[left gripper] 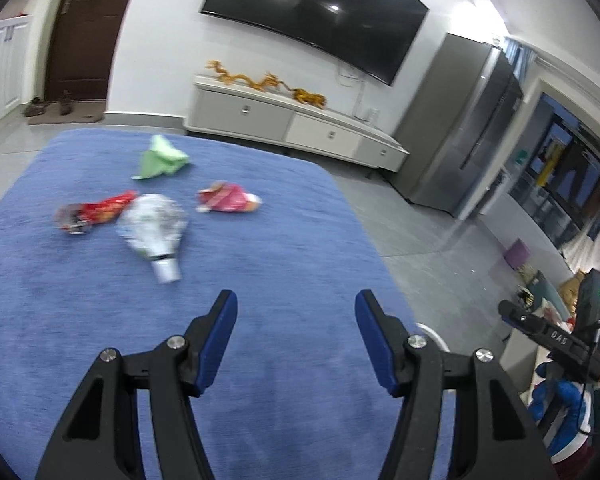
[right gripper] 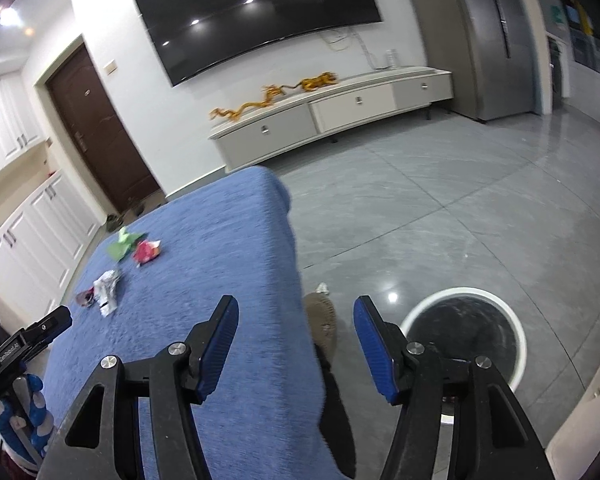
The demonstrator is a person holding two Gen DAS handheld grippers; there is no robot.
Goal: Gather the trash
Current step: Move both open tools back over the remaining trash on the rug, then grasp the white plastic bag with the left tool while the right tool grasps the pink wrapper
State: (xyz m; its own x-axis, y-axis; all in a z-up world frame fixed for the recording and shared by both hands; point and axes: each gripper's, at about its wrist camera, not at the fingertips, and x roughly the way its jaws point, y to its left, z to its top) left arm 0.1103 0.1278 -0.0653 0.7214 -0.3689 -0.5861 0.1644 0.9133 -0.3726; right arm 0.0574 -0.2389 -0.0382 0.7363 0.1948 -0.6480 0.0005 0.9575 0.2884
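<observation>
Four pieces of trash lie on the blue cloth-covered table (left gripper: 260, 320): one crumpled green wrapper (left gripper: 161, 159) farthest from the camera, one red-and-pink snack packet (left gripper: 229, 199) to its right, one red crumpled wrapper (left gripper: 94, 213) to the left, and one white-and-silver wrapper (left gripper: 154, 228) touching the red one's near end. The four sit grouped near the table's far half, blurred in the left wrist view. One round bin with a white rim (right gripper: 516, 322) and dark inside stands on the grey tiled floor (right gripper: 440, 208) just beside the table's right edge; whether anything lies in it cannot be told. One left gripper (left gripper: 296, 340): jaws about half apart, nothing between the blue pads, held above bare cloth well short of the trash. One right gripper (right gripper: 296, 344): jaws likewise about half apart and empty, poised over the table's edge, with the bin beyond its right finger. One slippered foot (right gripper: 322, 320) shows on the floor between table and bin. Background: one wall television (left gripper: 316, 12), one low white cabinet (left gripper: 292, 124) bearing golden dragon ornaments (left gripper: 268, 82), one brown door (left gripper: 88, 32).
</observation>
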